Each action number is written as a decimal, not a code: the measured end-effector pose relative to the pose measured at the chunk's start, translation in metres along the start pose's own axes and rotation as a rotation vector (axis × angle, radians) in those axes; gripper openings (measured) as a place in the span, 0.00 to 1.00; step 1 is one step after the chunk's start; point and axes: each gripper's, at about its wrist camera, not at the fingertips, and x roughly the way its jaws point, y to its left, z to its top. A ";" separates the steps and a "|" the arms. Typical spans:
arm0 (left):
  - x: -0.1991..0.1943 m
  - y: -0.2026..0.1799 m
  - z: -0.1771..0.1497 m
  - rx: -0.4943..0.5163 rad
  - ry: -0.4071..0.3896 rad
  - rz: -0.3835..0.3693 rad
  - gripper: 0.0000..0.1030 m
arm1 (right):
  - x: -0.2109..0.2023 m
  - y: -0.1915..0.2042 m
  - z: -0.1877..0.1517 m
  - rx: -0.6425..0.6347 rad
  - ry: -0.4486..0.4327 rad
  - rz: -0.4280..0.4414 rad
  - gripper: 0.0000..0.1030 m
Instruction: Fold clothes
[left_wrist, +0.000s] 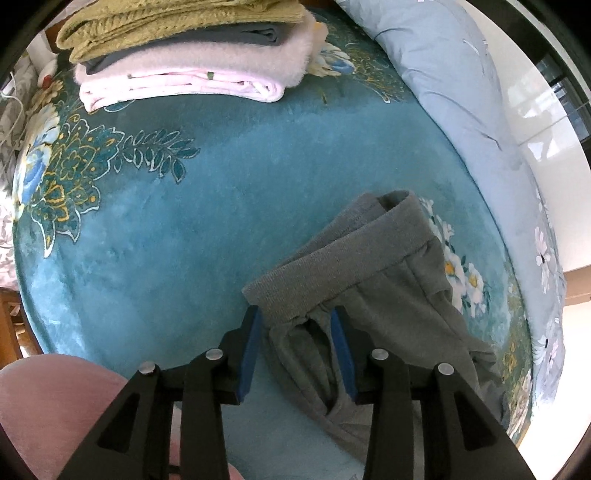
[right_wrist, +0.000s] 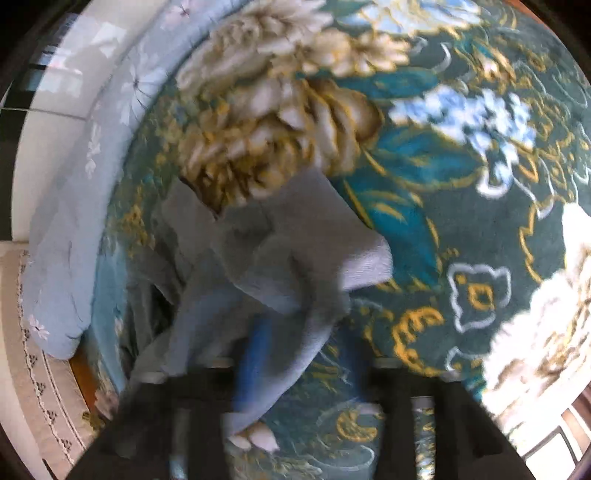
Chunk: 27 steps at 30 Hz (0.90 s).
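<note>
Grey sweatpants (left_wrist: 373, 295) lie crumpled on a teal floral blanket (left_wrist: 207, 177), with the ribbed waistband (left_wrist: 343, 251) toward the middle. My left gripper (left_wrist: 295, 317) is open, its blue pads on either side of the waistband corner. In the blurred right wrist view the grey fabric (right_wrist: 280, 258) drapes over the left pad (right_wrist: 255, 354) of my right gripper (right_wrist: 303, 354), whose jaws stand apart.
A stack of folded clothes (left_wrist: 181, 51), olive, grey and pink, sits at the far left of the blanket. A light blue floral quilt (left_wrist: 461, 92) runs along the right edge of the bed. A pink sleeve (left_wrist: 48, 406) shows at the lower left.
</note>
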 end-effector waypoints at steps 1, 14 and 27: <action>0.001 0.000 0.001 -0.003 -0.006 0.002 0.38 | -0.004 -0.002 -0.002 -0.001 -0.018 -0.018 0.59; 0.000 -0.009 -0.001 0.033 -0.113 -0.159 0.39 | 0.030 0.108 0.025 -0.187 -0.146 0.157 0.59; 0.020 -0.007 -0.001 -0.018 -0.062 -0.157 0.39 | 0.102 0.112 0.054 -0.087 0.006 0.066 0.60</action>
